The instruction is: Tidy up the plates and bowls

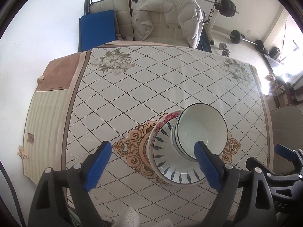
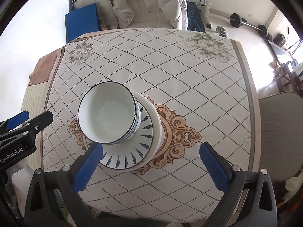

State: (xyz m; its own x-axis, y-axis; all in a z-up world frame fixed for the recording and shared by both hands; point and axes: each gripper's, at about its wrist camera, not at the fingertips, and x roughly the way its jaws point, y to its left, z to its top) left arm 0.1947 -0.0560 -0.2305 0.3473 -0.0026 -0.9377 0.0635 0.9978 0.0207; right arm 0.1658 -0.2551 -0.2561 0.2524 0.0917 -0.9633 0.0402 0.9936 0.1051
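Crockery stack at table centre: white dark-rimmed ceramic bowls [image 2: 107, 113] nested on blue-leaf-patterned plate [image 2: 130, 157], over rose-rimmed plate [image 1: 166, 119]. Left gripper [image 1: 153, 166] and right gripper [image 2: 151, 167] both spread wide, empty, above stack. Judgement: stacking complete; clear straight upward, avoid clipping bowl rim.

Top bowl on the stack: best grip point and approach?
Take the top bowl by its thin dark-edged rim, one finger inside and one outside, coming straight down. It sits upright, nested in other bowls on the leaf-pattern plate, so only the rim is exposed. The right gripper is open and likely suits the near rim.
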